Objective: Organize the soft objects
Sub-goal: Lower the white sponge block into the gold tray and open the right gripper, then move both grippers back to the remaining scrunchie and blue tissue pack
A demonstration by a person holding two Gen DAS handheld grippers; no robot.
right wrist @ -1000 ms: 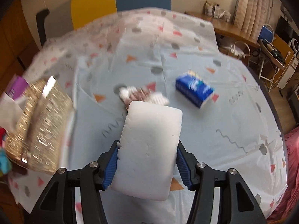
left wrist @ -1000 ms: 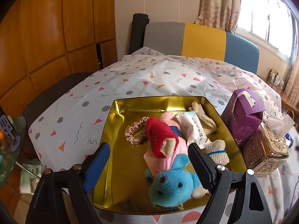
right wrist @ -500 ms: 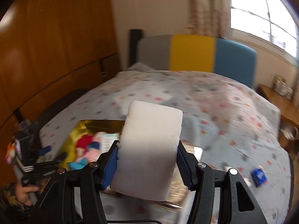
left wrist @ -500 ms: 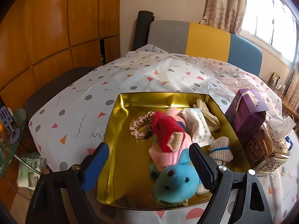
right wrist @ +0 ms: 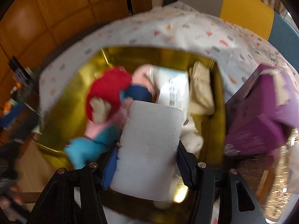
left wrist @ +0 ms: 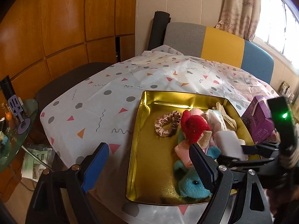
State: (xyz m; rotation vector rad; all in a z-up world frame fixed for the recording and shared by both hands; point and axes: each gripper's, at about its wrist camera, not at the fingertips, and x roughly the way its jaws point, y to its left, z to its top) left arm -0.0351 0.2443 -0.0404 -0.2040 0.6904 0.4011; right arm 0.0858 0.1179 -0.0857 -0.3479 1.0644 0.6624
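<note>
1. The right gripper [right wrist: 146,161] pinches a white sponge block [right wrist: 149,147] between its two blue pads. The block sticks out past the pads, toward the far side.
2. This block hangs over the gold tin tray [right wrist: 61,100], above the toys, near the tray's right half. That view is blurry, so I cannot tell if the block touches anything under it.
3. The left gripper [left wrist: 149,166] is spread wide and has nothing in it. One finger sits over the tablecloth [left wrist: 97,100] outside the tray's left wall. The other finger sits over the blue plush toy [left wrist: 190,184].
4. In the left view the right gripper [left wrist: 239,150] comes in from the right side with the sponge block [left wrist: 227,142].
5. Inside the gold tin tray [left wrist: 138,130] the soft things bunch up on the right: a red plush toy [left wrist: 194,127], a pink one under it, a shiny hair scrunchie [left wrist: 167,123] and a white pack [left wrist: 217,119].
6. The left part of the tray floor is bare gold, with room to set things down.
7. A purple box [left wrist: 258,117] stands just beside the tray's right wall, so that side is tight.
8. The tray's near edge is close to the table's edge. The cloth to the left and far side is open.
</note>
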